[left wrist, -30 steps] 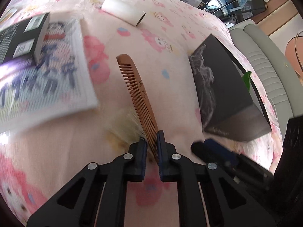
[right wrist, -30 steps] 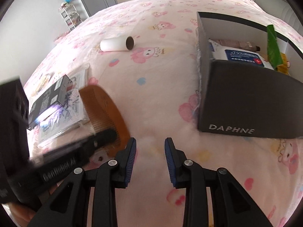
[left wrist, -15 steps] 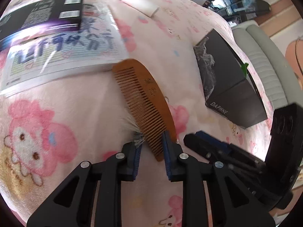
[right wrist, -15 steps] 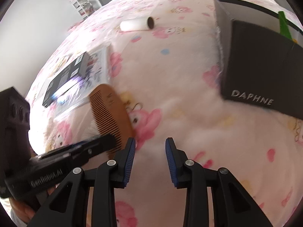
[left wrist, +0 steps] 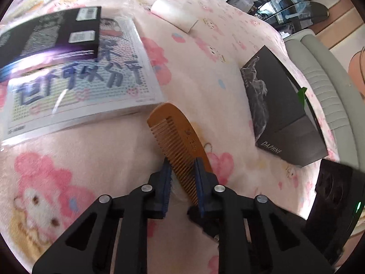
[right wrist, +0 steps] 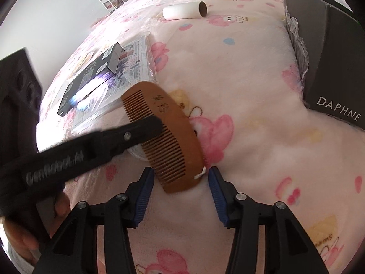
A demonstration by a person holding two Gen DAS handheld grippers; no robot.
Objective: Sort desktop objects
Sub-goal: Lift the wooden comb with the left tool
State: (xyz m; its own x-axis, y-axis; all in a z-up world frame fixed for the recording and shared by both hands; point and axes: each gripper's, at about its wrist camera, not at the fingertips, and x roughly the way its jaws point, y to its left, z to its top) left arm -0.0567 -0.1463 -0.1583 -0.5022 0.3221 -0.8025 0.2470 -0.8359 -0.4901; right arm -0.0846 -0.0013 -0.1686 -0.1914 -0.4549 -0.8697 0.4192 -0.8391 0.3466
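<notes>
A brown wooden comb [left wrist: 180, 141] lies on the pink cartoon blanket; it also shows in the right wrist view [right wrist: 164, 137]. My left gripper [left wrist: 182, 169] is open, its blue pads either side of the comb's near end, not pressing it. In the right wrist view the left gripper's finger [right wrist: 146, 125] lies across the comb. My right gripper [right wrist: 180, 178] is open, its fingers straddling the comb's near end. A black DAPHNE box [left wrist: 280, 118] stands at the right, also in the right wrist view [right wrist: 330, 52].
A flat printed packet [left wrist: 75, 91] with a black carton [left wrist: 50, 41] on it lies left of the comb. A white paper roll [right wrist: 184, 11] lies farther back. A white couch [left wrist: 324, 73] is beyond the DAPHNE box.
The left gripper has opened, letting the comb lie flat on the blanket. The right gripper has moved in and now straddles the comb's end.
</notes>
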